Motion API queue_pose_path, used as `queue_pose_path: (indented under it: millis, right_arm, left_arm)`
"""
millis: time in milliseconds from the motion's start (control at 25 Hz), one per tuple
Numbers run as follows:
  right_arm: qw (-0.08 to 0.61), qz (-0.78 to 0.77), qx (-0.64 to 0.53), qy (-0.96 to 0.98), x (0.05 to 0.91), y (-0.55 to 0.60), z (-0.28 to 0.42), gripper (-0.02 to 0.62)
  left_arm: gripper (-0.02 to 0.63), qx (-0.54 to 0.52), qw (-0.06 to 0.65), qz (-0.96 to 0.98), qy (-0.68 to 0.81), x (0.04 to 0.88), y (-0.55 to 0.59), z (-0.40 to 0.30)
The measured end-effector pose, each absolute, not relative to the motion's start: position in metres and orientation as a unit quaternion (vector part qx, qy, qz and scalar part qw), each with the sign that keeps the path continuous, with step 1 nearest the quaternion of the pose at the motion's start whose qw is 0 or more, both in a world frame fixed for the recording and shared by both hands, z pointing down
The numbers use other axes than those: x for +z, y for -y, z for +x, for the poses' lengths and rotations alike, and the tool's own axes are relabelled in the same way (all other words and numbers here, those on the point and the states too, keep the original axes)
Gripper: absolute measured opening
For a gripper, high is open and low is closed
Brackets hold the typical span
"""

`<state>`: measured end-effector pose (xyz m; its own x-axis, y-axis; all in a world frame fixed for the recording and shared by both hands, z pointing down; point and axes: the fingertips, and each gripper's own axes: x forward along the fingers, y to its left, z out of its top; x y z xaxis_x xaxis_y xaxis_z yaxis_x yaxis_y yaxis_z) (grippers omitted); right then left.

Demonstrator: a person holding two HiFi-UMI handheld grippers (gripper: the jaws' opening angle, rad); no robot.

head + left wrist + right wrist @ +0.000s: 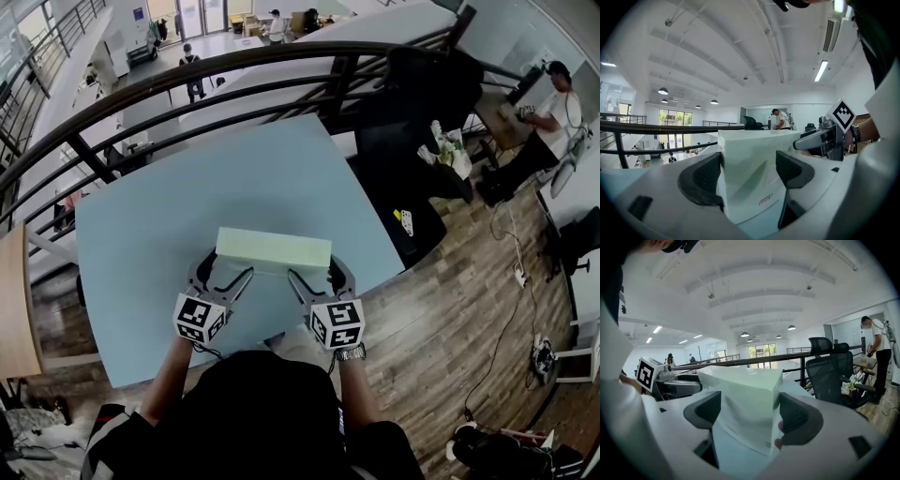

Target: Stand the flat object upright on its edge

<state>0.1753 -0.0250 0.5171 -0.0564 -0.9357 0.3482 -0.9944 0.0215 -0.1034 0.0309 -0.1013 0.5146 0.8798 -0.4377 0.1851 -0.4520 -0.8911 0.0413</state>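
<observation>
Centre frame, both forearms reach forward side by side. The left gripper and right gripper each clamp one end of the pale green box over the light blue table.

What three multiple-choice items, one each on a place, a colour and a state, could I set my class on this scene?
1. Where is the pale green box?
A on a shelf
B over the table, between the two grippers
C inside a drawer

2. What colour is the table top?
A light blue
B red
C black

3. How do the left gripper and right gripper stand?
A both open and empty
B only the left holds the box
C both shut on the box

Answers:
1 B, the head view shows the box over the table with a gripper at each end.
2 A, the top is light blue all over.
3 C, each gripper view shows the box clamped between that gripper's jaws.
</observation>
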Motion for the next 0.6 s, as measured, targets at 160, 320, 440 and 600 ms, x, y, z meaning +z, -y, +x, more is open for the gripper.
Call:
queue_pose_path:
  millis: [160,320,440,600]
  right_arm:
    - [0.092,0.674,0.162,0.714,0.517,0.031,0.171,0.391]
    - [0.094,0.665,0.160,0.723,0.518,0.037,0.166,0.391]
    - [0.094,0.657,0.157,0.731,0.516,0.042,0.163,0.391]
    - [0.095,0.645,0.155,0.743,0.514,0.049,0.154,0.391]
  left_arm:
    - [0.370,0.083,0.042,0.966,0.240,0.512,0.104,0.026]
    - [0.370,0.081,0.043,0.963,0.253,0.512,0.107,0.019]
    - [0.370,0.081,0.044,0.960,0.264,0.511,0.107,0.014]
    - [0.370,0.082,0.048,0.955,0.281,0.512,0.106,0.001]
